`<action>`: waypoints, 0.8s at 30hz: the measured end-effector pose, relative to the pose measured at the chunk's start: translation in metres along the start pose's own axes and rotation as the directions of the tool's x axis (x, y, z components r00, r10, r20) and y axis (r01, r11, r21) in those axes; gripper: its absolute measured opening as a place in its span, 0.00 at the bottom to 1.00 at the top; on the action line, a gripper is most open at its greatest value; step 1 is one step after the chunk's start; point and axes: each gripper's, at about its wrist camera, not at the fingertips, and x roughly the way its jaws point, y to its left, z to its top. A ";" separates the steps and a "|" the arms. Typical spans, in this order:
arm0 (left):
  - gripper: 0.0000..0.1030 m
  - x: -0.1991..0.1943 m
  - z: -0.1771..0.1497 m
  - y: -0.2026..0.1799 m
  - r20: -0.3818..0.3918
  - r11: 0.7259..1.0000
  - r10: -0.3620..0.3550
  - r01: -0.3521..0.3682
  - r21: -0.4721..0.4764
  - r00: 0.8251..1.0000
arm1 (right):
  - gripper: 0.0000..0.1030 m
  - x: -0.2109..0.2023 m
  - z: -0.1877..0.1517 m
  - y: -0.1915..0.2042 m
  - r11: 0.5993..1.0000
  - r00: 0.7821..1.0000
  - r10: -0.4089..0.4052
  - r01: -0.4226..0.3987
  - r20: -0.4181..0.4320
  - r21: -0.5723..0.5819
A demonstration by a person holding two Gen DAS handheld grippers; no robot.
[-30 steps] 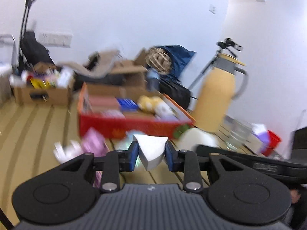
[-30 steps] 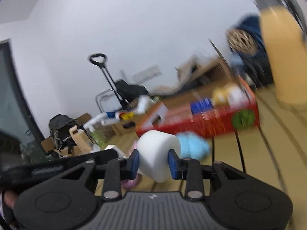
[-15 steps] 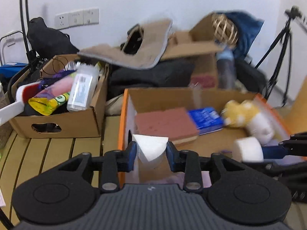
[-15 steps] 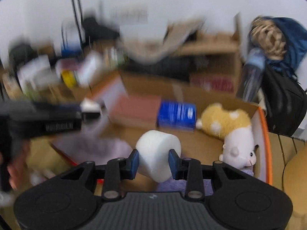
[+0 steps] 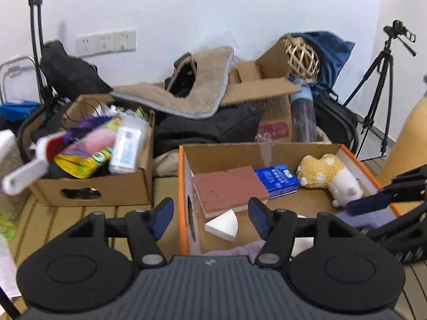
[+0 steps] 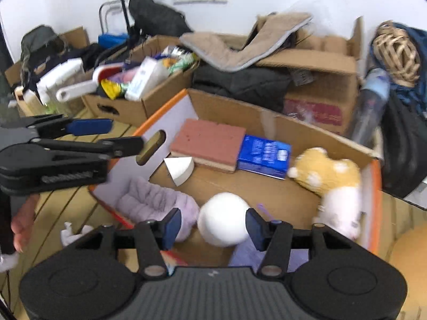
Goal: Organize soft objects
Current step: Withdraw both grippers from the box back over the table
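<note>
An orange-rimmed cardboard box (image 5: pixel 182 186) (image 6: pixel 376 202) holds soft things. A white foam wedge (image 5: pixel 222 225) (image 6: pixel 179 170) lies in it beside a reddish sponge block (image 5: pixel 229 189) (image 6: pixel 209 144). A white foam cylinder (image 6: pixel 222 222) lies on the box floor next to a lilac cloth (image 6: pixel 157 208). A yellow-and-white plush toy (image 5: pixel 328 178) (image 6: pixel 331 184) and a blue packet (image 5: pixel 277 181) (image 6: pixel 263 156) also sit inside. My left gripper (image 5: pixel 208 218) (image 6: pixel 106 136) is open above the box's left wall. My right gripper (image 6: pixel 210 226) (image 5: pixel 373 202) is open, its jaws apart either side of the cylinder.
A second cardboard box (image 5: pixel 90 194) (image 6: pixel 120 106) with bottles and packets stands to the left. Behind are a beige mat (image 5: pixel 192 96), black bags, another carton (image 5: pixel 267 101), a water bottle (image 5: pixel 303 114) and a tripod (image 5: pixel 379 88). The floor is wooden slats (image 5: pixel 165 184).
Both grippers have opened. The foam wedge has dropped from the left gripper into the box, and the foam cylinder has dropped from the right gripper onto the box floor.
</note>
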 end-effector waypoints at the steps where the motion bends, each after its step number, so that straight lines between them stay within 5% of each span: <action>1: 0.67 -0.014 0.000 0.001 0.014 1.000 -0.001 0.001 0.000 1.000 | 0.53 -0.013 -0.004 -0.002 1.000 1.000 -0.019 0.019 0.013 0.005; 8: 0.71 -0.114 -0.006 -0.004 0.086 1.000 0.016 -0.018 0.025 0.996 | 0.57 -0.122 -0.048 -0.021 0.988 0.983 -0.148 0.141 0.109 0.067; 13: 0.75 -0.180 -0.030 -0.018 0.141 1.000 0.001 -0.005 0.022 0.990 | 0.60 -0.180 -0.093 -0.016 0.983 0.967 -0.158 0.134 0.200 0.126; 15: 0.75 -0.204 -0.059 -0.023 0.166 1.000 0.009 -0.012 0.015 0.986 | 0.69 -0.198 -0.123 -0.006 0.986 0.955 -0.131 0.098 0.267 0.133; 19: 0.75 -0.261 -0.132 -0.040 0.244 0.997 0.062 -0.070 0.024 0.968 | 0.69 -0.224 -0.197 0.022 0.985 0.916 -0.138 0.087 0.376 0.151; 24: 0.91 -0.335 -0.234 -0.062 0.327 0.999 0.052 -0.045 -0.029 0.944 | 0.83 -0.253 -0.305 0.073 0.980 0.833 -0.171 0.090 0.527 0.176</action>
